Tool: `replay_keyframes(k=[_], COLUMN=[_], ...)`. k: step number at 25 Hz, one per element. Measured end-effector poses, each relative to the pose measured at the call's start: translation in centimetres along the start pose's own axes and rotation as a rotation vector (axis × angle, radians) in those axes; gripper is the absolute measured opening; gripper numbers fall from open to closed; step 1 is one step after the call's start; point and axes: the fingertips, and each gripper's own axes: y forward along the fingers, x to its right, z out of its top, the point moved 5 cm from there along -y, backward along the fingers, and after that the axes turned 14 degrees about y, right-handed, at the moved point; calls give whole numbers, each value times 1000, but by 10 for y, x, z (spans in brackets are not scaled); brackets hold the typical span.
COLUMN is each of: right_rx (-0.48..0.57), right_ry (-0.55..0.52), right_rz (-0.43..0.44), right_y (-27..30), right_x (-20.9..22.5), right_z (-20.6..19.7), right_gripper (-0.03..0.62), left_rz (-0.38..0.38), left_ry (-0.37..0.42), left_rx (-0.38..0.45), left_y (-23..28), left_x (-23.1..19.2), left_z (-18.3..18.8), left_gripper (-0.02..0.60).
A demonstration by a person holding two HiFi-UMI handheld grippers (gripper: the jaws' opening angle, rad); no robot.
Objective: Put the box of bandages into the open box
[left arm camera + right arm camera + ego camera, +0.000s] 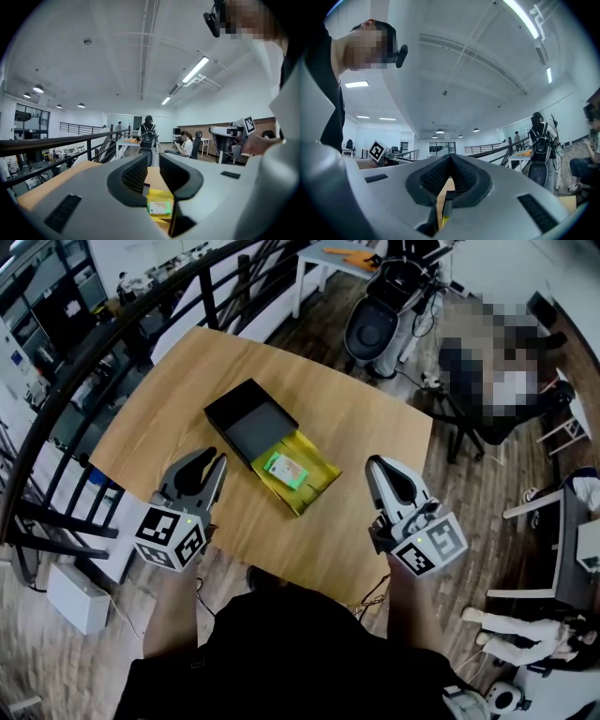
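Note:
A small green box of bandages (285,470) lies inside a yellow open box (323,486) in the middle of the wooden table (169,399). A shallow black box (246,418) adjoins the yellow one on its far left side. My left gripper (221,461) hovers to the left of the yellow box, shut on nothing. My right gripper (372,465) hovers to its right, also shut and empty. In the left gripper view the bandage box (160,207) and the yellow box (158,194) show below the nearly closed left gripper (153,159). In the right gripper view the right gripper (451,157) has its tips together.
A dark railing (112,334) curves round the table's far and left sides. A black scooter-like machine (377,322) and a seated person (497,362) are beyond the table's far right corner. A white case (71,597) sits on the floor at lower left.

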Motion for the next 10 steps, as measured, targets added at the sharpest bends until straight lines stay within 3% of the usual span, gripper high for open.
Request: replay_keyframes(k=[10], right_rx=[-10], right_ry=[10], right_rz=[16], right_y=[4], right_x=[-7], right_z=[0], right_gripper=[35], left_rz=[-26], left_ry=[2], left_rx=[-4], left_y=[-3], left_x=[5], left_z=[3], left_gripper=[80])
